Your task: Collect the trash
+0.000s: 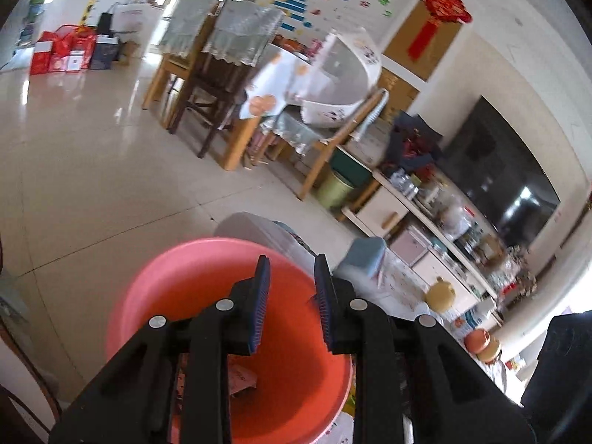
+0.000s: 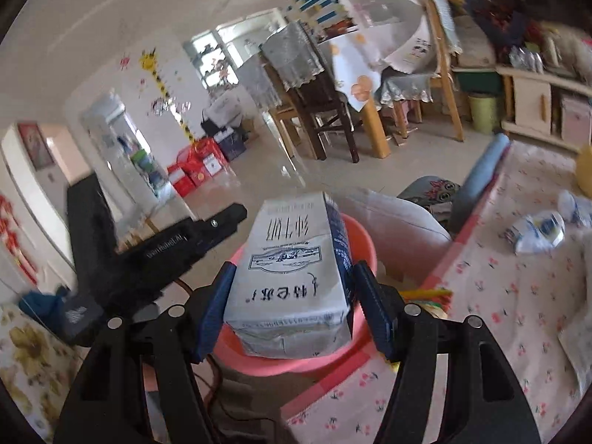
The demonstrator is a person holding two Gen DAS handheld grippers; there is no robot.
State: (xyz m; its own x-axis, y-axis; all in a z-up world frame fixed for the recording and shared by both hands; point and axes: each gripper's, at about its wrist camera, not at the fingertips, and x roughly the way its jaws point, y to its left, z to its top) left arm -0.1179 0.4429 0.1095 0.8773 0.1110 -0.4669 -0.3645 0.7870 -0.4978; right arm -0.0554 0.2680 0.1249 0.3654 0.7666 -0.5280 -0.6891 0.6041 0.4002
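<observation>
- Glossy pale tiled floor (image 1: 92, 140) reflecting daylight
- Wooden dining chairs with grey lace covers (image 1: 236, 37)
- Dark flat television screen (image 1: 499, 170) above a cream low cabinet (image 1: 384, 211)
- Red knot ornament (image 1: 442, 3) on the white wall

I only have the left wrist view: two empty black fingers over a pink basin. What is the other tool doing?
Observer: The right tool is shut on a milk carton, one finger pressed to each side.
Operator: Where is that carton relative to the basin?
Observer: It shows in front of the pink basin, apparently over it; I cannot tell whether it touches it.
Operator: Any more trash left?
Observer: A crumpled white and blue wrapper lies on the floral tablecloth, to the right of the basin.
Operator: Does that camera see my tool?
Observer: Yes, the left tool appears at the left, reaching toward the basin.
</observation>
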